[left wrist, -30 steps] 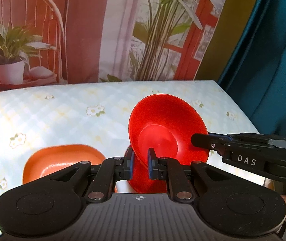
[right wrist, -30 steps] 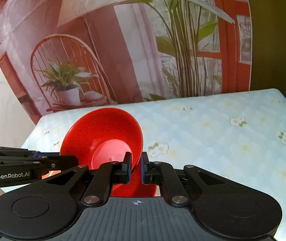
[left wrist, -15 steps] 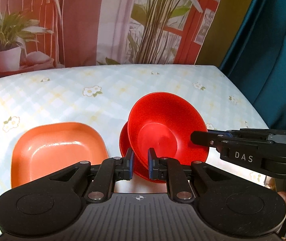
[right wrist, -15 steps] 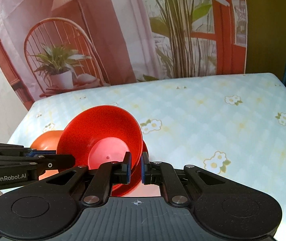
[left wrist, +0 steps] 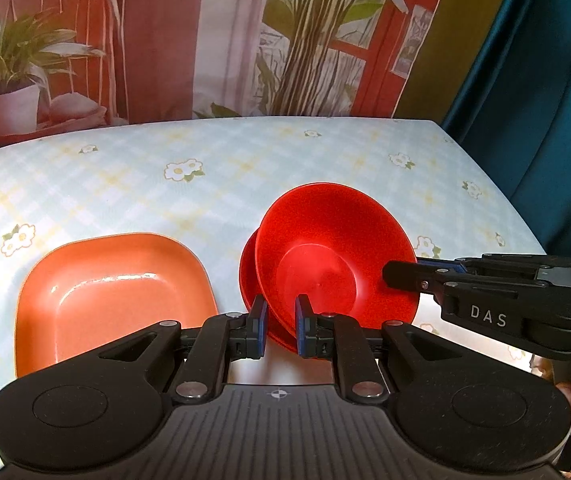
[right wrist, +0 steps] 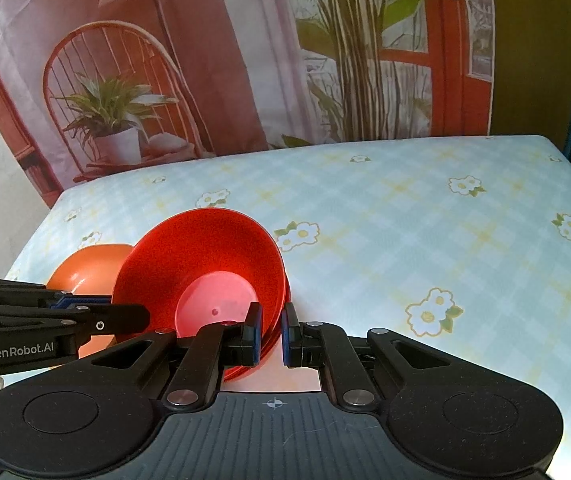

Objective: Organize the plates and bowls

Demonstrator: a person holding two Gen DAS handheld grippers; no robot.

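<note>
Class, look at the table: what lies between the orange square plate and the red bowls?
Only bare flowered tablecloth: the left wrist view shows a narrow gap between the orange square plate and the red bowls.

Floral tablecloth point(left wrist: 245, 168); printed backdrop point(right wrist: 245, 60) with chair, plants; teal curtain point(left wrist: 545, 100) right.

Left gripper point(left wrist: 279, 326) fingers clamped (tilted down), right gripper point(right wrist: 271, 334) likewise
</note>
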